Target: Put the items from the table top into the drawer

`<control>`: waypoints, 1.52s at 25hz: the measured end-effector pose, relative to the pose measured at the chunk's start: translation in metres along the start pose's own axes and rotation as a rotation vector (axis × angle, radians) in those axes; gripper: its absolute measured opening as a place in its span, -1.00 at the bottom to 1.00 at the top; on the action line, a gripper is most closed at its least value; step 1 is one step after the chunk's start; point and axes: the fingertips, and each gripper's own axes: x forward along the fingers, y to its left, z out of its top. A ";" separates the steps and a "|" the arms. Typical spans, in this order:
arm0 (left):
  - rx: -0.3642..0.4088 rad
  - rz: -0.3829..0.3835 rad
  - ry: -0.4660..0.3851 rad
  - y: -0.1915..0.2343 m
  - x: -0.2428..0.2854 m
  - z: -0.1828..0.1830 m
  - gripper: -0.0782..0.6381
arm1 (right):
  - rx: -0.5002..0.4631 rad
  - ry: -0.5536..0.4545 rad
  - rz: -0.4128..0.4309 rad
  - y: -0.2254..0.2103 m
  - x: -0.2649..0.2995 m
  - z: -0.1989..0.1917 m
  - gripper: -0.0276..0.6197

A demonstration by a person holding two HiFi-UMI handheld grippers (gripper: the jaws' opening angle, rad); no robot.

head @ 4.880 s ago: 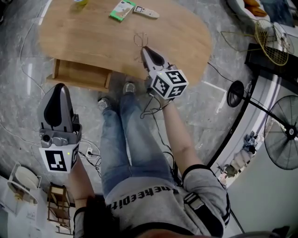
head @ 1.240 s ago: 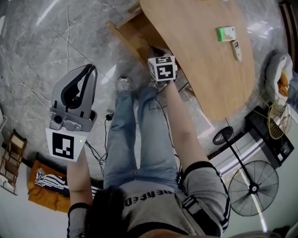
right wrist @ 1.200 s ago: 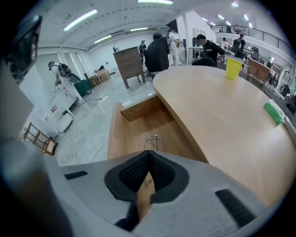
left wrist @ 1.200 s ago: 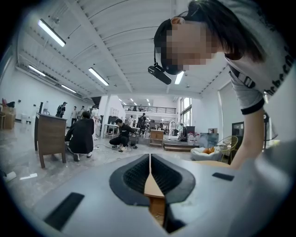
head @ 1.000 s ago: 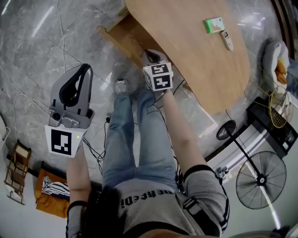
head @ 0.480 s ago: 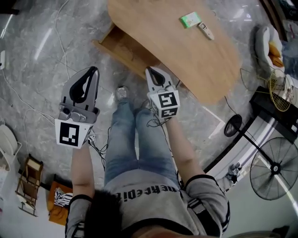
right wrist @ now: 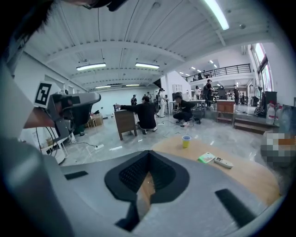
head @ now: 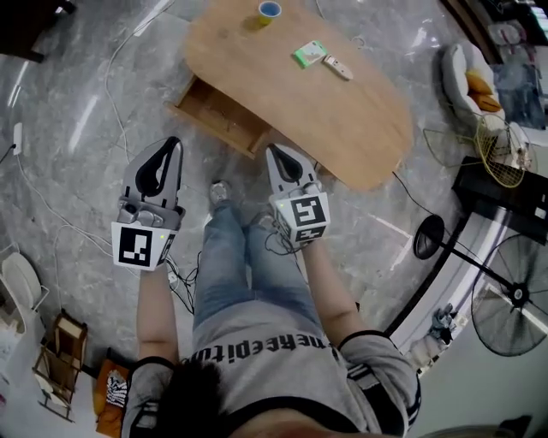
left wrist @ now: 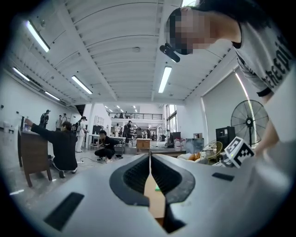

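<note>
Three items lie on the wooden table (head: 342, 128), none of them in the drawer yet: a yellow cup (head: 269, 12) near the far end, a flat green box (head: 309, 54) closer to the middle, and a pale remote (head: 337, 68) just beside the box (the two look nearly touching, though I cannot tell for sure). The right gripper view shows the same row – cup (right wrist: 186, 141) upright, box (right wrist: 206, 158) and remote (right wrist: 222, 162) flat on the top.

The drawer (head: 214, 111) stands pulled out from under the table's near edge; its wooden inside shows nothing I can make out.

Both grippers hang well apart from the items, over the marble floor (head: 77, 111) on the person's side of the table. The left gripper (head: 171, 144) is clenched, its jaws meeting along one line with nothing between them. The right gripper (head: 276, 150) is likewise closed and empty, its tip near the table edge beside the drawer.

Below them – the person's jeans (head: 248, 274) and a shoe (head: 220, 192). A standing fan (head: 514, 295) is off to the right.
</note>
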 end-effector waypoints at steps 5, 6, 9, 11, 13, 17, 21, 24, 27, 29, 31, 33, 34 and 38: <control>0.016 0.012 -0.020 -0.024 -0.016 0.036 -0.74 | -0.046 -0.059 -0.017 0.007 -0.050 0.034 -0.91; 0.019 0.013 -0.021 -0.029 -0.020 0.042 -0.74 | -0.051 -0.069 -0.021 0.007 -0.061 0.040 -0.91; 0.029 0.012 -0.031 -0.047 -0.027 0.060 -0.74 | -0.068 -0.105 -0.033 0.007 -0.090 0.057 -0.91; 0.033 0.011 -0.044 -0.057 -0.030 0.073 -0.74 | -0.072 -0.128 -0.044 0.004 -0.107 0.071 -0.91; 0.037 0.012 -0.055 -0.066 -0.033 0.085 -0.74 | -0.073 -0.150 -0.060 0.002 -0.124 0.084 -0.91; 0.046 0.020 -0.069 -0.081 -0.040 0.106 -0.74 | -0.097 -0.189 -0.082 -0.001 -0.155 0.101 -0.91; 0.052 0.026 -0.084 -0.096 -0.045 0.124 -0.74 | -0.113 -0.239 -0.110 -0.007 -0.186 0.120 -0.91; 0.063 0.018 -0.093 -0.110 -0.045 0.135 -0.74 | -0.104 -0.282 -0.135 -0.015 -0.208 0.132 -0.91; 0.067 0.012 -0.100 -0.123 -0.045 0.144 -0.74 | -0.099 -0.331 -0.155 -0.021 -0.229 0.143 -0.91; 0.071 0.007 -0.111 -0.132 -0.046 0.151 -0.74 | -0.099 -0.356 -0.164 -0.024 -0.242 0.148 -0.91; 0.075 0.001 -0.123 -0.143 -0.048 0.157 -0.74 | -0.103 -0.378 -0.172 -0.025 -0.255 0.151 -0.91; 0.078 -0.002 -0.133 -0.152 -0.052 0.163 -0.74 | -0.101 -0.399 -0.180 -0.026 -0.268 0.154 -0.91; 0.078 -0.003 -0.137 -0.157 -0.053 0.166 -0.74 | -0.099 -0.410 -0.183 -0.027 -0.274 0.156 -0.91; 0.086 -0.006 -0.153 -0.175 -0.060 0.175 -0.74 | -0.108 -0.446 -0.205 -0.029 -0.299 0.162 -0.91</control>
